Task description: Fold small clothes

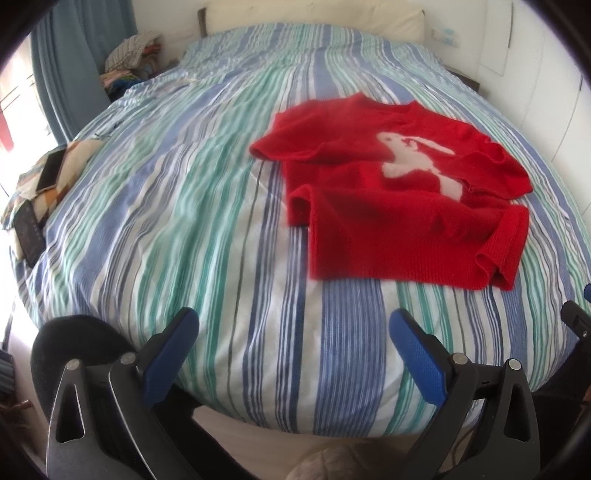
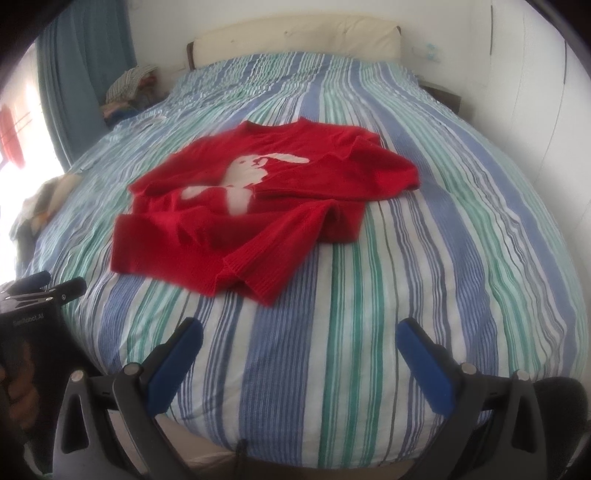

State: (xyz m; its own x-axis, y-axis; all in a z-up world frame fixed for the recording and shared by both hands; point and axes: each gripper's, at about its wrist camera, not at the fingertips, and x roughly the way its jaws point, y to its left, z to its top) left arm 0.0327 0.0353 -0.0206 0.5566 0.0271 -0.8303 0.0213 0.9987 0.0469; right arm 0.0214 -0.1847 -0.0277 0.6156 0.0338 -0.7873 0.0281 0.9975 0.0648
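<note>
A small red knitted sweater point(image 1: 388, 192) with a white rabbit motif lies on the striped bed point(image 1: 184, 206), its sleeves folded across the body. In the right wrist view the red sweater point(image 2: 258, 206) sits left of centre. My left gripper point(image 1: 293, 328) hovers open above the bed's near edge, to the left of and nearer than the sweater, with nothing between its blue pads. My right gripper point(image 2: 299, 338) is also open and empty, just short of the sweater's ribbed hem. The other gripper's body point(image 2: 37, 295) shows at the left edge.
Two phones point(image 1: 48, 170) rest on a patterned cloth at the bed's left edge. A heap of clothes point(image 1: 129, 55) sits by the blue curtain point(image 1: 74, 55) at the far left. A cream headboard point(image 2: 295, 33) and white walls bound the far and right sides.
</note>
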